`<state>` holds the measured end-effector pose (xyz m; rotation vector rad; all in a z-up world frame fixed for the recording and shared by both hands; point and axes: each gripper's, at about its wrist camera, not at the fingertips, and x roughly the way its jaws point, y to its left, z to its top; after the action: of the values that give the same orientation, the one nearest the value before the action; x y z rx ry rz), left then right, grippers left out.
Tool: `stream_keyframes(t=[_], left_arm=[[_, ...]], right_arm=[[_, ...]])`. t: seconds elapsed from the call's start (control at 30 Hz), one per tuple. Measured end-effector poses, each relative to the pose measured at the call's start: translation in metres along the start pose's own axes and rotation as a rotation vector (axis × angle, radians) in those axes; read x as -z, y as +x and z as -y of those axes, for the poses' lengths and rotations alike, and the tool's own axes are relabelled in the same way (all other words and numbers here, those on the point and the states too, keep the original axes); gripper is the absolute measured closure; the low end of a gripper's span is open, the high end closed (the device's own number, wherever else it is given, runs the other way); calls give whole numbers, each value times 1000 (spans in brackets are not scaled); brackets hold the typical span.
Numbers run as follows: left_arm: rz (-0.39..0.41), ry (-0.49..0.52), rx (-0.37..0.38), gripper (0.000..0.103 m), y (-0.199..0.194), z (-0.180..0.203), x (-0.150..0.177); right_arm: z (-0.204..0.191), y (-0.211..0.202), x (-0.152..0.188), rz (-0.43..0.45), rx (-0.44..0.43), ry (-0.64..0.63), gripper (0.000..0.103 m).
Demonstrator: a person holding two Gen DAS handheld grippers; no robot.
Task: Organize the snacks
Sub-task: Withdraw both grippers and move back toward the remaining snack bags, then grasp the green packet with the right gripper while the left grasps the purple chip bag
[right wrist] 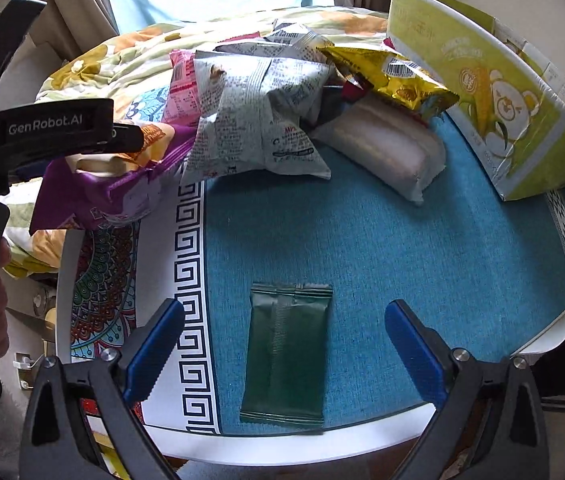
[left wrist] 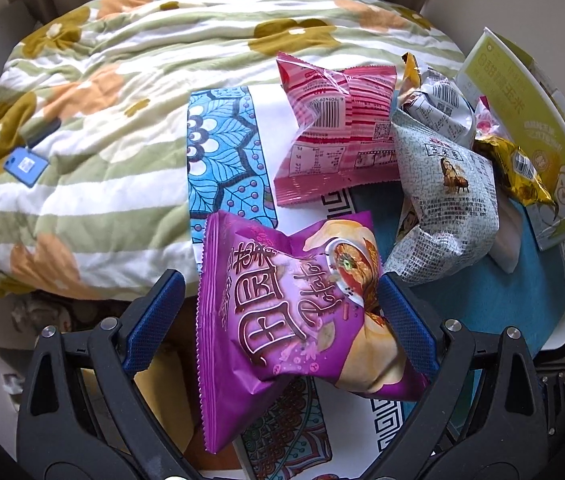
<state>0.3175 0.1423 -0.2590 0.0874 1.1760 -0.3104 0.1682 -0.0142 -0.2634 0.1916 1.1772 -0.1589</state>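
Left gripper point(left wrist: 278, 320): both blue-padded fingers are spread wide; the purple chip bag point(left wrist: 298, 320) sits between them. The right-hand pad point(left wrist: 406, 320) appears to touch the bag's edge, the other pad point(left wrist: 154, 324) stands apart from it. From the right wrist view the same bag hangs at the table's left edge beside the left gripper's black body, but whether it is supported by the fingers or by the table cannot be told.

Right gripper point(right wrist: 284, 340): released, fingers spread, nothing grasped. One dark green packet point(right wrist: 286, 358) lies flat on the blue mat point(right wrist: 402, 248) between the fingers, touching neither.

Snack count on the table point(right wrist: 282, 446), from both views:
- one purple chip bag, nearest the left gripper;
- one pink bag point(left wrist: 334, 136), barcode side up, beyond the purple one;
- two grey newsprint-pattern bags, the nearer one point(left wrist: 450, 204) and a smaller one point(left wrist: 438, 108) behind it;
- one gold packet point(left wrist: 518, 168) leaning against the box;
- one pale translucent packet point(right wrist: 386, 152) on the mat, partly under the gold one;
- one dark green packet, well apart from the pile.

One yellow-green carton point(right wrist: 502, 92) with a bear picture stands at the table's right rear. Further small red wrappers show between the bags; their number cannot be told.

A floral striped quilt point(left wrist: 102, 120) lies beyond the table, with one blue tag point(left wrist: 25, 166) on it.
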Motion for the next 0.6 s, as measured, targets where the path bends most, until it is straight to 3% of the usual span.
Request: stream_keyframes(t=[0.17, 0.6], left_arm=[[1, 63, -12, 8, 2, 10, 8], [34, 188, -61, 32, 0, 39, 31]], right_arm=[[-2, 8, 11, -22, 19, -1, 10], [8, 19, 43, -40, 45, -9, 28]])
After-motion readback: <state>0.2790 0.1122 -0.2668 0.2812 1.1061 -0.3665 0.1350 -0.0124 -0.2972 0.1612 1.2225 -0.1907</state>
